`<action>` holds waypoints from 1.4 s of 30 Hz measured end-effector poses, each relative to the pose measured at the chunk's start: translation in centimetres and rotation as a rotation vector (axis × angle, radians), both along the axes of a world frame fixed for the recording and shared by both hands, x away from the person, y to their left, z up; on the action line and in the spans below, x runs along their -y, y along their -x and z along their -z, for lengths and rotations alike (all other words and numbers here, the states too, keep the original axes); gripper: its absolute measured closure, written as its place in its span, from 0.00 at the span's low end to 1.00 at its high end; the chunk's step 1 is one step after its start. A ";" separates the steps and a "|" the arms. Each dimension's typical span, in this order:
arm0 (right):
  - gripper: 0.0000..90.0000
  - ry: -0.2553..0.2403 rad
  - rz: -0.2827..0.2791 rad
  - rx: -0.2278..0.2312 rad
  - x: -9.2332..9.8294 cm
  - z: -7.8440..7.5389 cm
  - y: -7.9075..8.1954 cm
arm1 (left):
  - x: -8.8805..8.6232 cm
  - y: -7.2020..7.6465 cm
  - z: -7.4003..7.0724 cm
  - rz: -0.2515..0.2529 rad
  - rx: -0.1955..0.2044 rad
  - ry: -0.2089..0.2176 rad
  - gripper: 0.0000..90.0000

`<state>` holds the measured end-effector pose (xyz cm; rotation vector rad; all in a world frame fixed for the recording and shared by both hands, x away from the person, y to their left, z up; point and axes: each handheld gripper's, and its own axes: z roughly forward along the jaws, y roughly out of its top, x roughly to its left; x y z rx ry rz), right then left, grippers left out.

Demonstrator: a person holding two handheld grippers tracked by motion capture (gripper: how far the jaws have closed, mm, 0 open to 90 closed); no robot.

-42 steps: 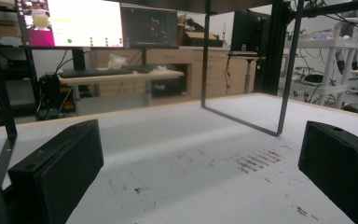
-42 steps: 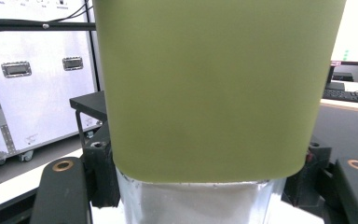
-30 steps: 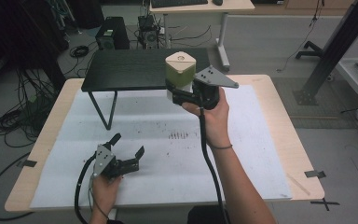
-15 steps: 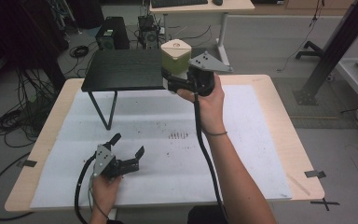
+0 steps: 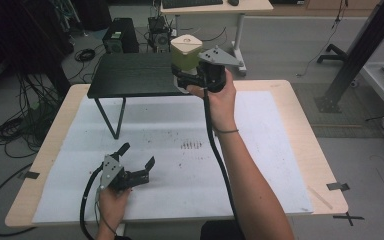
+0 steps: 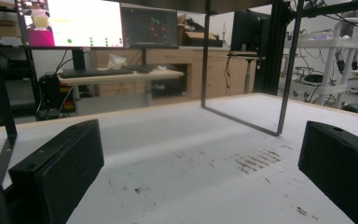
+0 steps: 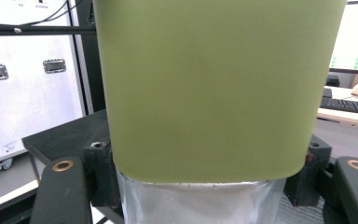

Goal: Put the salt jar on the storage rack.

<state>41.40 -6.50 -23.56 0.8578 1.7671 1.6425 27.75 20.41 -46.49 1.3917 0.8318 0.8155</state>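
High view: olive-green square container with cream lid (image 5: 185,55) clamped upright in right gripper (image 5: 187,80), over near-right edge of black metal shelf (image 5: 130,75). Left gripper (image 5: 137,162) farther off, low over white table cover (image 5: 270,135), jaws spread, holding nothing.

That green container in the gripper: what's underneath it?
Below the green container, held in the right gripper, is the black raised shelf. The right gripper view shows a silvery lower part; its base is covered.

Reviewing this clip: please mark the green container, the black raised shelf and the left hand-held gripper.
green container (image 5: 185,59): high view, its green side wall below the cream lid.
black raised shelf (image 5: 130,75): high view, bare middle of its top surface.
left hand-held gripper (image 5: 136,159): high view, midway between its open jaw tips.
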 end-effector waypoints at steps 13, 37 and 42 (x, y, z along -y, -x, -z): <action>0.34 0.003 0.006 -0.035 -0.5 0.8 -2.0 | 0.0 0.0 0.0 0.000 0.001 0.005 0.00; 0.34 0.029 0.027 -0.032 -1.4 1.9 -3.5 | 0.0 0.0 0.0 -0.001 0.001 0.003 0.00; 0.34 0.028 0.028 -0.039 -1.5 2.1 -3.6 | 0.0 0.0 0.0 -0.001 0.001 0.003 0.00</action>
